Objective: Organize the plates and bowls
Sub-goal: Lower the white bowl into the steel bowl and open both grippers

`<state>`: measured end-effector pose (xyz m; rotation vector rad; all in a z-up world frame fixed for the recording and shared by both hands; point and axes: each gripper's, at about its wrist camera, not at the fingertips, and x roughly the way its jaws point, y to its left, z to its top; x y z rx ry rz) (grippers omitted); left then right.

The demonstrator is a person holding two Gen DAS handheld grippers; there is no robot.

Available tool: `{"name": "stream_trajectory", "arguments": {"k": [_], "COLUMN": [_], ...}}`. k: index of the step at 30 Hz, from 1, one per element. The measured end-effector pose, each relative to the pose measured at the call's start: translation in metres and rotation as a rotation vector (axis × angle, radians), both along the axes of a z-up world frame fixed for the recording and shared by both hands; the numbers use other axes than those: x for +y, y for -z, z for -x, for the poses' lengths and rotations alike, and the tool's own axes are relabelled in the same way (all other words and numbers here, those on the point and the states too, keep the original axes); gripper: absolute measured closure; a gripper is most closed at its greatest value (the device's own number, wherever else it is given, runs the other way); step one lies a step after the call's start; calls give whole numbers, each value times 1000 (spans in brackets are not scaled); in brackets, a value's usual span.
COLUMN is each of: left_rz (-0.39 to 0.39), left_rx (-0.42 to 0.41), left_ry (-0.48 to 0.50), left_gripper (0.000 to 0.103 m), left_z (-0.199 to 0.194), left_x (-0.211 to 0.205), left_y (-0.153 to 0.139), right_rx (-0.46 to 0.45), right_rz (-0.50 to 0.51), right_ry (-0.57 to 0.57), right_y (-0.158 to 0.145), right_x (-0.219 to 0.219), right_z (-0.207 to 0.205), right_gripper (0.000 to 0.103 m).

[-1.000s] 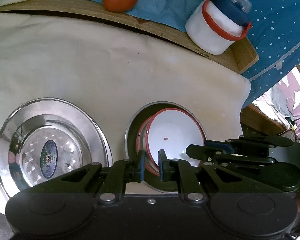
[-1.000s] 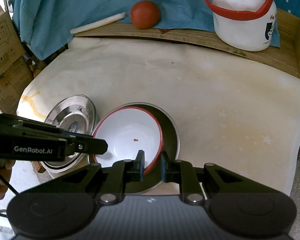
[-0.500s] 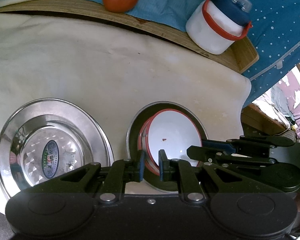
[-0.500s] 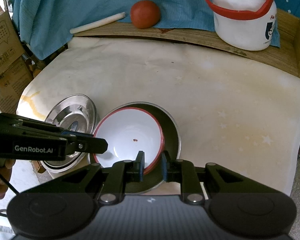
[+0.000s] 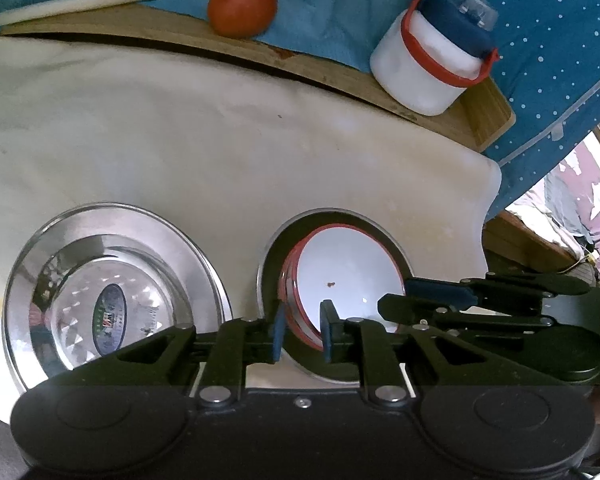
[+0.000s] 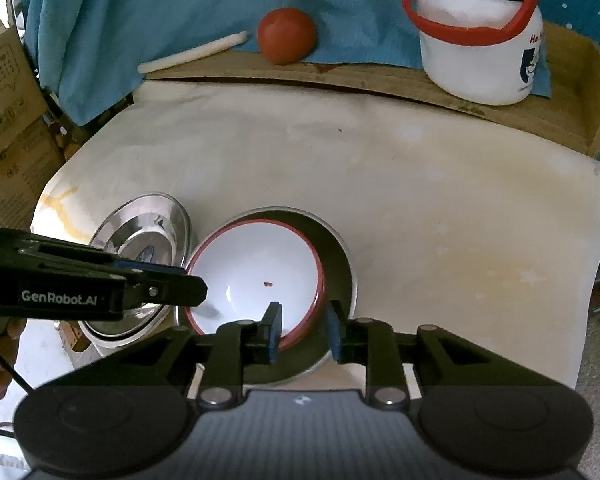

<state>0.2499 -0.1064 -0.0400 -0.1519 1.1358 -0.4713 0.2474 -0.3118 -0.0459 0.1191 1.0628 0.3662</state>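
Note:
A white bowl with a red rim [image 6: 256, 276] lies tilted inside a steel bowl [image 6: 340, 264] on the cream cloth; it also shows in the left wrist view [image 5: 344, 276], within the steel bowl [image 5: 268, 276]. My left gripper [image 5: 302, 334] has its jaws parted around the white bowl's left rim. My right gripper [image 6: 303, 334] is open with its jaws astride the bowl's near right rim. A shiny steel plate [image 5: 108, 292] lies to the left, also seen in the right wrist view [image 6: 148, 240].
A wooden board [image 6: 380, 76] at the back carries a white jar with a red handle [image 6: 480, 40], a tomato [image 6: 286, 36] and a white stick [image 6: 192, 52]. Blue cloth hangs behind. Cardboard boxes [image 6: 8, 92] stand off the left edge.
Both grippers have opened: their jaws were shut on the white bowl's rim and now stand apart around it. The bowl has settled slightly lower in the steel bowl.

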Motion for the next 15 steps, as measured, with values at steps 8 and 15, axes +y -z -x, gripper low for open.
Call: {"name": "stream_trajectory", "arguments": {"k": [8, 15], "left_rz": [-28, -77], "left_rx": [-66, -134], "left_ry": [-34, -56], "left_gripper": [53, 18], "left_z": [2, 3], "left_x": [6, 12], "left_y": [-12, -17], "right_rx": [-37, -71], "right_rz": [-9, 1], "right_ry": [5, 59], "right_y": [-8, -11], "right_x": [-3, -15], "right_z": [4, 7], "right_gripper": [47, 19]}}
